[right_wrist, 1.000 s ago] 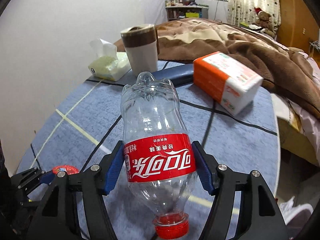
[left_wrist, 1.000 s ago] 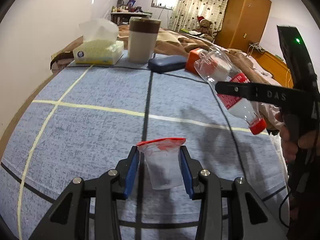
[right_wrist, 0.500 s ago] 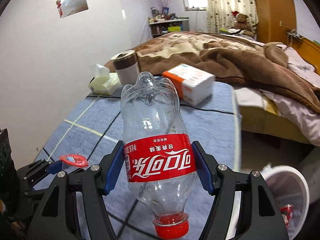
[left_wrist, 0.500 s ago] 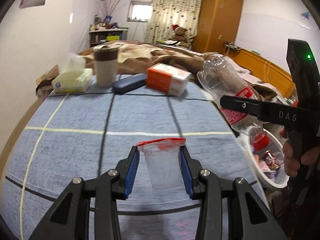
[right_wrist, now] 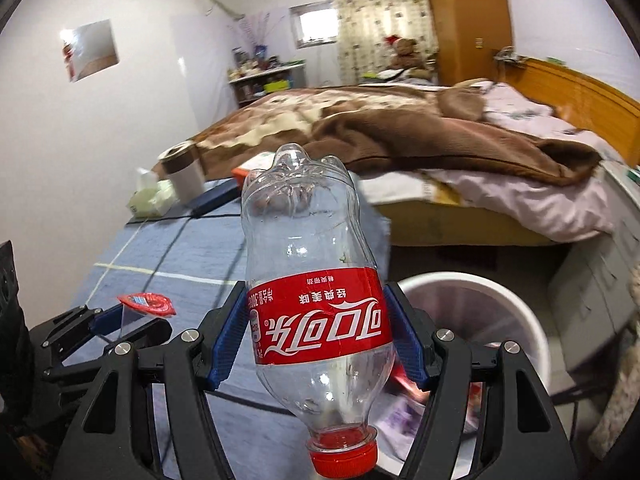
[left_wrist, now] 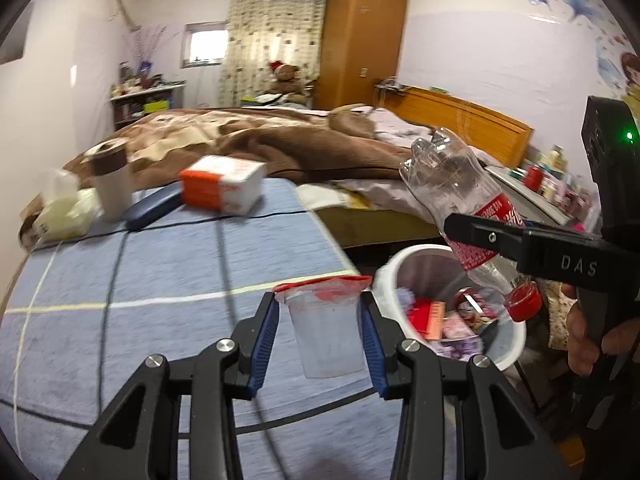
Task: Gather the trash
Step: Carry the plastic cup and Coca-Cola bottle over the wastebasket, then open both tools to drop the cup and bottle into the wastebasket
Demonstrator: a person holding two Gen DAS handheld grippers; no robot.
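Note:
My left gripper (left_wrist: pixel 325 344) is shut on a small clear plastic cup (left_wrist: pixel 326 332) with a red foil lid, held over the right edge of the blue table (left_wrist: pixel 160 272). My right gripper (right_wrist: pixel 318 344) is shut on an empty clear cola bottle (right_wrist: pixel 316 280) with a red label, cap end down. The bottle also shows in the left wrist view (left_wrist: pixel 460 208), hanging above the white trash bin (left_wrist: pixel 508 340). The bin (right_wrist: pixel 532 320) stands on the floor beside the table and holds several wrappers. The cup shows at the left of the right wrist view (right_wrist: pixel 140 312).
At the table's far end stand a tissue pack (left_wrist: pixel 64 212), a white and brown tumbler (left_wrist: pixel 112 184), a dark blue case (left_wrist: pixel 154 204) and an orange and white box (left_wrist: pixel 224 188). A bed with a brown blanket (left_wrist: pixel 280 140) lies behind. A cabinet (right_wrist: pixel 600 272) stands right of the bin.
Both grippers have swung to the right with their loads, from over the table to the table's right edge. The bottle now hangs over the bin, which has come into fuller view.

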